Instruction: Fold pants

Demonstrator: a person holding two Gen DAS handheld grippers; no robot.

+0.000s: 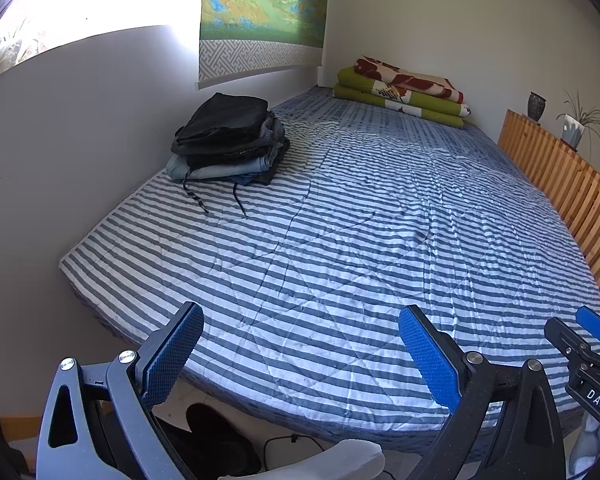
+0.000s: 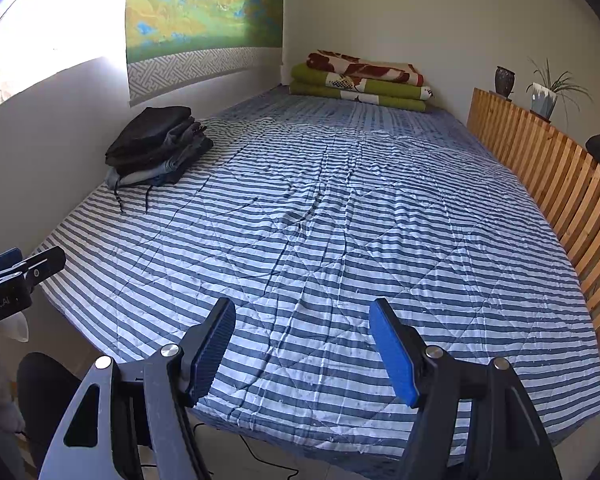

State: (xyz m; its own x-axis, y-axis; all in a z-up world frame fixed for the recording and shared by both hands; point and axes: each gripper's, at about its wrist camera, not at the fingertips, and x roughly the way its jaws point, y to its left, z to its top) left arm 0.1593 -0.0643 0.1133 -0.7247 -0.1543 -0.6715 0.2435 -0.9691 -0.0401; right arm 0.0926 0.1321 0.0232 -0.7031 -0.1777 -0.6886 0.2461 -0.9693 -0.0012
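Note:
A stack of folded pants, black ones on top and grey and blue ones under them, lies by the wall at the far left of the bed; two drawstrings trail out of it onto the quilt. My left gripper hovers over the bed's near edge, open, with nothing between its blue pads. My right gripper hangs beside it over the same edge, open and empty too. Each gripper shows at the edge of the other's view: the right one and the left one.
The bed carries a blue-and-white striped quilt. Folded green and red blankets lie at its far end. A slatted wooden rail runs along the right side, with a vase and a potted plant behind it. A cable lies on the floor below.

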